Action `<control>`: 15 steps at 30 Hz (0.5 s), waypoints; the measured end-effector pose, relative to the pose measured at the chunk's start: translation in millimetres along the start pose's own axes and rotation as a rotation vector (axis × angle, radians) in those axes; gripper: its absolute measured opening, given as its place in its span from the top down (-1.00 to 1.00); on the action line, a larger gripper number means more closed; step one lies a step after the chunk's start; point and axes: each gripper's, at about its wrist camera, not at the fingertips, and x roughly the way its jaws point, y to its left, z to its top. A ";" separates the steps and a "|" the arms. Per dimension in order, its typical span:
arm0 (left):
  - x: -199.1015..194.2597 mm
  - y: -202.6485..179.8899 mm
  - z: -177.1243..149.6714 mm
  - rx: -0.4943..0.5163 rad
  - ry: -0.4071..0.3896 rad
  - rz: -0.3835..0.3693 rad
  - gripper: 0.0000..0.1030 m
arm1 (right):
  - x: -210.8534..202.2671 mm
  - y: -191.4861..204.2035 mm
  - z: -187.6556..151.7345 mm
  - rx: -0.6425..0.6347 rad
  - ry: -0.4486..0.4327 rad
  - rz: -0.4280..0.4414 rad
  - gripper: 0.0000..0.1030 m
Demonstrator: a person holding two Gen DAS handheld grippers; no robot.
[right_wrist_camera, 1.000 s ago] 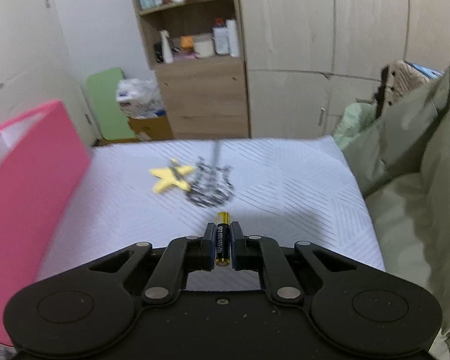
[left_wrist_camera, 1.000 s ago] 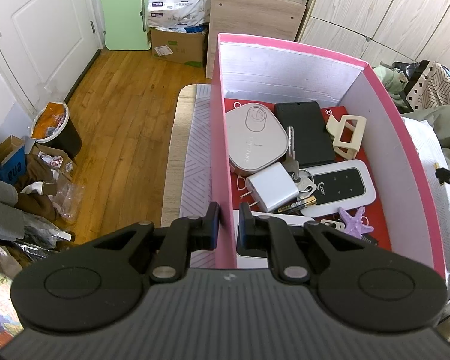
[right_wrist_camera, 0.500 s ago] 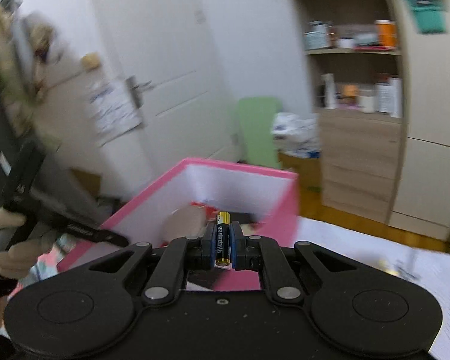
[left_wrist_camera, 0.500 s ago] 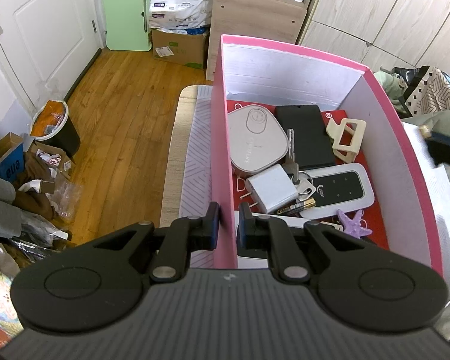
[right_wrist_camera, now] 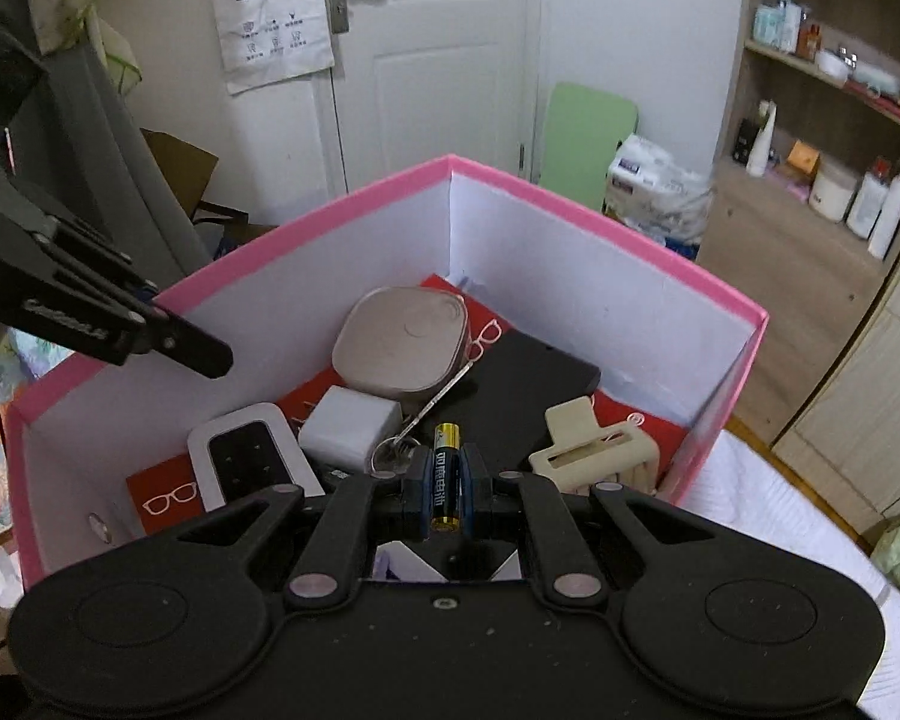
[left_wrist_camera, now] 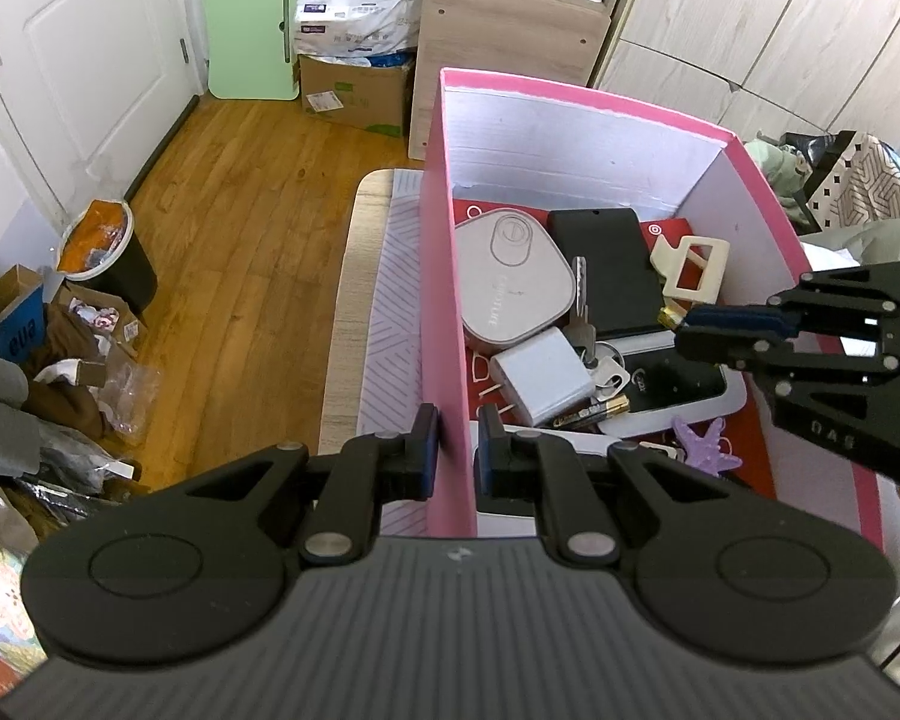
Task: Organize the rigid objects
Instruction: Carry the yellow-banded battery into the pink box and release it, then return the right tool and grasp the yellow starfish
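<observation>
A pink box with white inner walls stands on the bed. My left gripper is shut on its left wall, one finger inside and one outside; the right wrist view shows it at the box's rim. My right gripper is shut on a black and gold battery and hovers over the box's right side. Below lie a grey rounded case, a black slab, a cream hair clip, a white charger, a key, other batteries and a purple star.
The box sits on a white patterned bed cover. Wooden floor lies to the left with a bin and clutter. A wooden cabinet and wardrobe doors stand behind. A green blanket bunches at right.
My right gripper has swung with the battery from above the bed cover to above the pink box, rolling as it went. The left gripper has kept its hold on the box wall.
</observation>
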 end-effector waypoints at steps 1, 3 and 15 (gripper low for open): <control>-0.2 0.7 -0.2 0.003 -0.001 0.002 0.79 | -0.6 -2.4 0.5 0.015 -0.006 0.007 0.77; 0.3 0.0 -0.8 0.012 -0.003 0.009 0.79 | -5.6 -9.3 0.5 0.064 -0.032 0.029 0.77; 0.7 -0.4 -1.5 0.008 -0.002 0.007 0.79 | -71.5 -45.3 -22.9 0.235 -0.209 0.004 0.65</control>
